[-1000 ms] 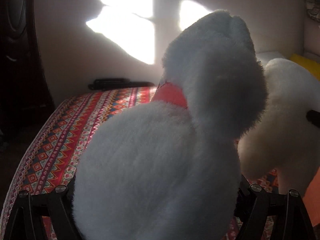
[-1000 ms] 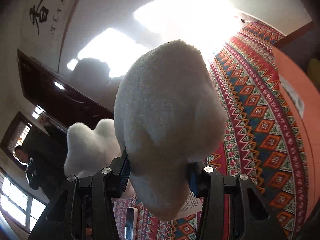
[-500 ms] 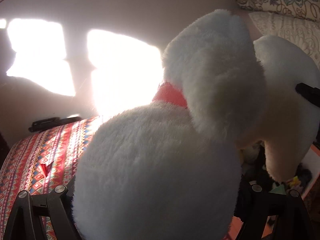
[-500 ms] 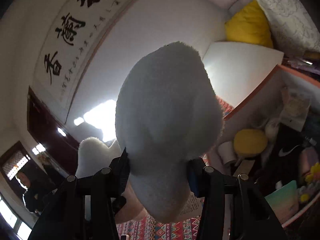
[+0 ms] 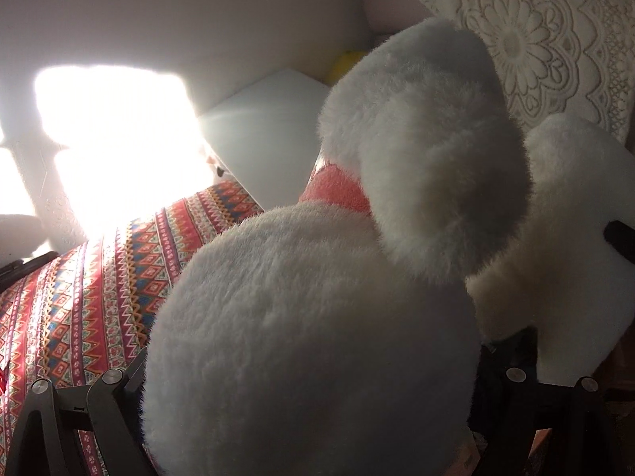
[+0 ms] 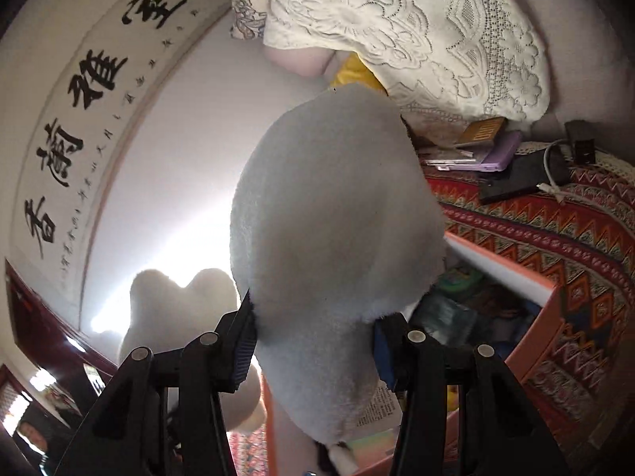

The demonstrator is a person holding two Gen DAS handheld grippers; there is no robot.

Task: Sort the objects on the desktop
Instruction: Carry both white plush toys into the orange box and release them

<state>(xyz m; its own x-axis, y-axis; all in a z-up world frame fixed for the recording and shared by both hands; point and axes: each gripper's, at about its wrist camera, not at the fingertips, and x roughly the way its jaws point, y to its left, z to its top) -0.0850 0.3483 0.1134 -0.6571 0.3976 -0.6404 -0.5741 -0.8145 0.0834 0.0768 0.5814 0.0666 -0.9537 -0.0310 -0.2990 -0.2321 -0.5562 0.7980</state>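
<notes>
Plush toy (image 5: 309, 337) is carried in the air by both grippers, w/ the patterned cloth (image 5: 79, 297) seen below on the left. Since a sec ago the background has swung a lot: the dark doorway is gone from the left wrist view, and a lace pillow (image 5: 535, 51) and white board (image 5: 270, 135) are now seen far right. In the right wrist view an orange box (image 6: 543, 329) full of bits is now seen near right, just under the toy, where only cloth was visible before.

Left gripper (image 5: 309, 388): jaws are opening, nearly at their widest, toy's fat body filling the gap btwn them; fingers hidden by fur, so contact is prob. still there but can't be confirmed. Right gripper (image 6: 313, 353): about half open, blue pads (image 6: 242, 345) pressed into a narrower part of the toy.

Meaning for the task: toy looks to be brought over the box, so the drop-in seems close; release not done yet.
</notes>
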